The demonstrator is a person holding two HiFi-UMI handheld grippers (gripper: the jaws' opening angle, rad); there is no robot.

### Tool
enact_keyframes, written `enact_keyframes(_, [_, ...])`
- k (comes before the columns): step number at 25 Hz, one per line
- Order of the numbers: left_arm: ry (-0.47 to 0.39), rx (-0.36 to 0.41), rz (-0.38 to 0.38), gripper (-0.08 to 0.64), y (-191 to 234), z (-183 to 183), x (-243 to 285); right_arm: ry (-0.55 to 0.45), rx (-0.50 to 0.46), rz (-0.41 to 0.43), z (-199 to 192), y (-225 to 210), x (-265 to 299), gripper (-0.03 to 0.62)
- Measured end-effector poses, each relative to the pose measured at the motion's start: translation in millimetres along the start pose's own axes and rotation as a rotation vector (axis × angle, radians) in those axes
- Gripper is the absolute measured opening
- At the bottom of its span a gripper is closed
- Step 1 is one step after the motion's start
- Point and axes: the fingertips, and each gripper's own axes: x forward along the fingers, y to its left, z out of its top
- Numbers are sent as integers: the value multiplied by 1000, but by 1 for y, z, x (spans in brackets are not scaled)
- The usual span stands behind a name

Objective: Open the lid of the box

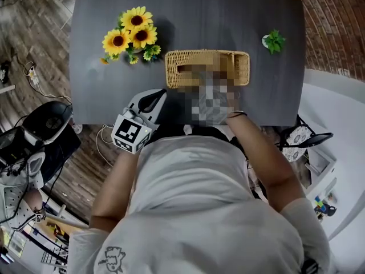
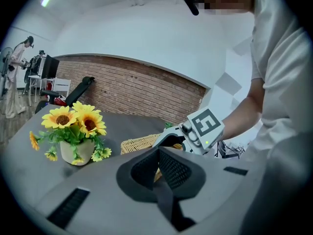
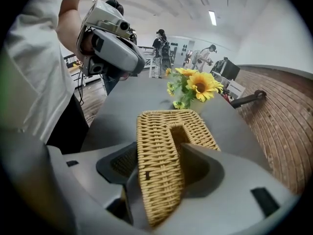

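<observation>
Our left gripper hangs at the table's near edge, fingers pressed together. Our right gripper spreads its fingers astride the wicker box, which sits mid-table, right of the sunflowers.

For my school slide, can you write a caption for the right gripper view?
Right gripper straddles the wicker box with open jaws on a grey table, sunflowers behind.

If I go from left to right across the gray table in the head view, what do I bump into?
sunflowers → wicker box → little green plant
</observation>
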Motion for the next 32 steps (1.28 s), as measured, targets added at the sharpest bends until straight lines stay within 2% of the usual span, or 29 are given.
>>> enact_keyframes(6, [-11, 8, 1, 11, -2, 7, -4, -11, 35, 65, 10, -1, -11, 270])
enact_keyframes(12, [-35, 12, 5, 11, -1, 19, -4, -37, 58, 112, 28, -10, -33, 235])
enact_keyframes(14, [-50, 23, 5, 11, 1, 26, -3, -51, 53, 110, 35, -17, -41, 214])
enact_keyframes(17, [-63, 36, 6, 11, 3, 34, -2, -66, 37, 109, 46, -25, -50, 146])
enact_keyframes(26, [-102, 78, 17, 11, 14, 70, -6, -72, -7, 73, 73, -68, -72, 68])
enact_keyframes(32, [-113, 97, 16, 11, 22, 87, -3, -52, -33, 64, 83, -100, -71, 54])
